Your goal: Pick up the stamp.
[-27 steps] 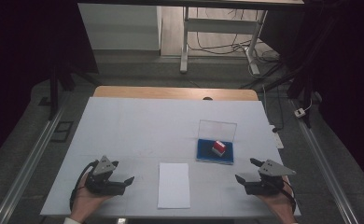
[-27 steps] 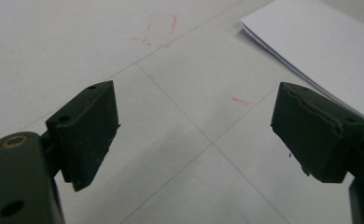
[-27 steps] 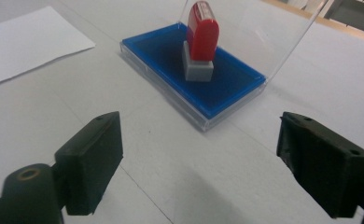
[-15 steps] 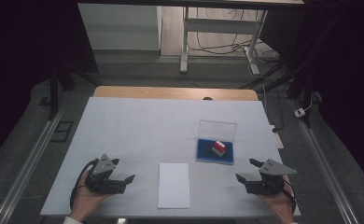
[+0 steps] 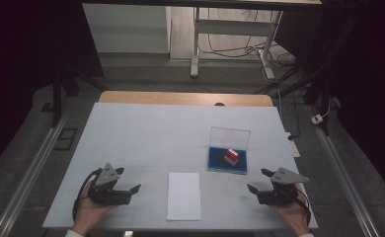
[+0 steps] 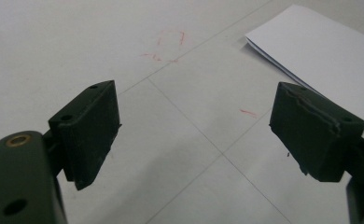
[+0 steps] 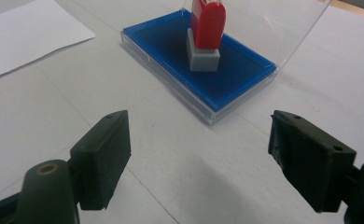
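A red stamp on a grey base [image 5: 230, 157] [image 7: 205, 35] stands upright on a blue ink pad [image 5: 227, 160] [image 7: 203, 70] whose clear lid [image 5: 229, 137] is raised behind it. A white sheet of paper [image 5: 184, 195] [image 6: 320, 60] lies at the front middle of the table. My left gripper [image 5: 130, 180] [image 6: 194, 133] rests open on the table left of the paper, nothing between its jaws. My right gripper [image 5: 257, 180] [image 7: 199, 156] stands open just in front and to the right of the ink pad, also holding nothing.
The white table [image 5: 156, 133] has a wooden strip along its far edge [image 5: 185, 98]. Faint red pen marks [image 6: 168, 44] sit on the surface ahead of the left gripper. Metal rails run along both sides of the table, and cables lie on the floor beyond.
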`<state>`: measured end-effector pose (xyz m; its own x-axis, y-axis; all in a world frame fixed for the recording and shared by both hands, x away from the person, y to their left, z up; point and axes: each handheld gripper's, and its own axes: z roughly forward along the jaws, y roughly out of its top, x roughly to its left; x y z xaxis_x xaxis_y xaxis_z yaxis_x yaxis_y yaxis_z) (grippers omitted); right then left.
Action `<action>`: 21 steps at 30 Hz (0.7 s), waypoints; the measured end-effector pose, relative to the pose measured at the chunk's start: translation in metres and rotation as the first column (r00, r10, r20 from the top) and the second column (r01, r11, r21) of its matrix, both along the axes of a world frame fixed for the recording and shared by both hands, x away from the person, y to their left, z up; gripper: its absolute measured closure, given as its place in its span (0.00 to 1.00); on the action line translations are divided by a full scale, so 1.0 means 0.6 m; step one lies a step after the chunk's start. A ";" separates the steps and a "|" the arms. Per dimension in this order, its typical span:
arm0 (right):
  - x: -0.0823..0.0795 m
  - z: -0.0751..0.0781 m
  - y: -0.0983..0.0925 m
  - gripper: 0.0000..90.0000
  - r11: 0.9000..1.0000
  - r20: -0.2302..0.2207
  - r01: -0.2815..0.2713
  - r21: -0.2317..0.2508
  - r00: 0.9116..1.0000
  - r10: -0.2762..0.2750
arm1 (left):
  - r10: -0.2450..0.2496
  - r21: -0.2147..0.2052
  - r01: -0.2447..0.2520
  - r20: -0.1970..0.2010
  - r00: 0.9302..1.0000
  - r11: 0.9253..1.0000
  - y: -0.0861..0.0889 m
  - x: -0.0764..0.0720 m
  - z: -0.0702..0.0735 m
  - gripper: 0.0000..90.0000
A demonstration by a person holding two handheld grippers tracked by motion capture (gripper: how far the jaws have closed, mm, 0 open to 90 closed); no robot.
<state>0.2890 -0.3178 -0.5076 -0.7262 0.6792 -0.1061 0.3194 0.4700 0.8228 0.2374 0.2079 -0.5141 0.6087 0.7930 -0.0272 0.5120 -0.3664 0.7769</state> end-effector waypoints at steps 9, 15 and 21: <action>0.001 0.004 0.005 0.26 1.000 -0.017 0.000 0.027 1.000 0.000 | 0.007 -0.008 -0.007 -0.004 1.000 1.000 0.008 0.003 -0.001 0.19; 0.001 0.011 0.012 0.26 0.999 -0.009 -0.019 0.027 1.000 0.019 | 0.017 -0.007 -0.017 0.005 1.000 1.000 0.017 0.001 0.004 0.19; 0.004 0.014 0.015 0.27 1.000 -0.006 -0.013 0.026 1.000 0.013 | 0.023 -0.012 -0.023 0.003 1.000 1.000 0.019 0.004 0.004 0.19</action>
<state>0.2912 -0.3090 -0.4990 -0.7354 0.6724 -0.0841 0.3183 0.4523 0.8332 0.2396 0.2193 -0.5118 0.5906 0.8062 -0.0347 0.5178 -0.3457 0.7826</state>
